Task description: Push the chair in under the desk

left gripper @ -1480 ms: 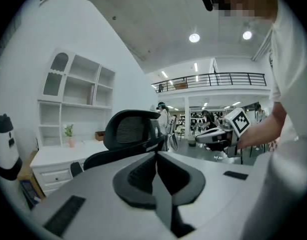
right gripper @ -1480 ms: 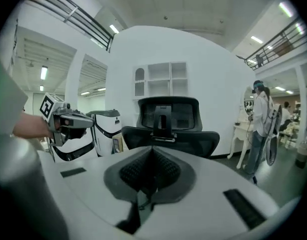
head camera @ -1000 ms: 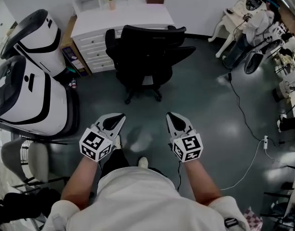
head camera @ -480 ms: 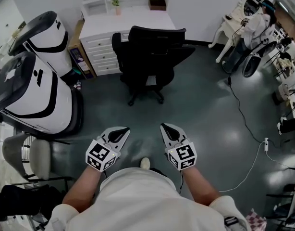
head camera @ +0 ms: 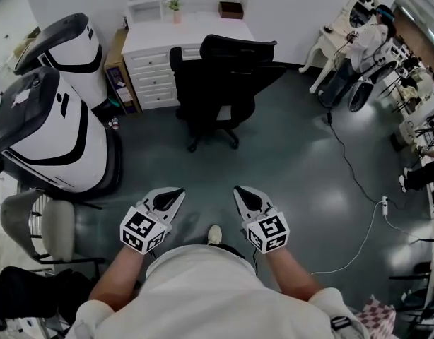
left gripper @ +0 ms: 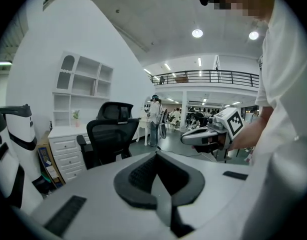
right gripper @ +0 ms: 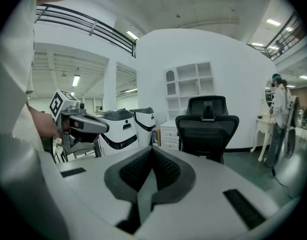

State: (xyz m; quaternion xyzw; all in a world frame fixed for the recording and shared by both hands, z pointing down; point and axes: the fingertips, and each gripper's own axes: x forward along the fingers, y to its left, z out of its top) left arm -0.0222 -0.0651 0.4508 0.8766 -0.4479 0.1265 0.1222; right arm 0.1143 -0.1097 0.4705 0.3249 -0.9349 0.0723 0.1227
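Fingers are pressed together and empty on both the left gripper and the right gripper, held low in front of the person and well apart from the chair. The black chair stands on the floor at the front edge of the white worktop, near its right corner, backrest toward the person and wheeled base out in the open. By my judgement nothing is done yet: the approach, contact with the backrest and the push all remain.
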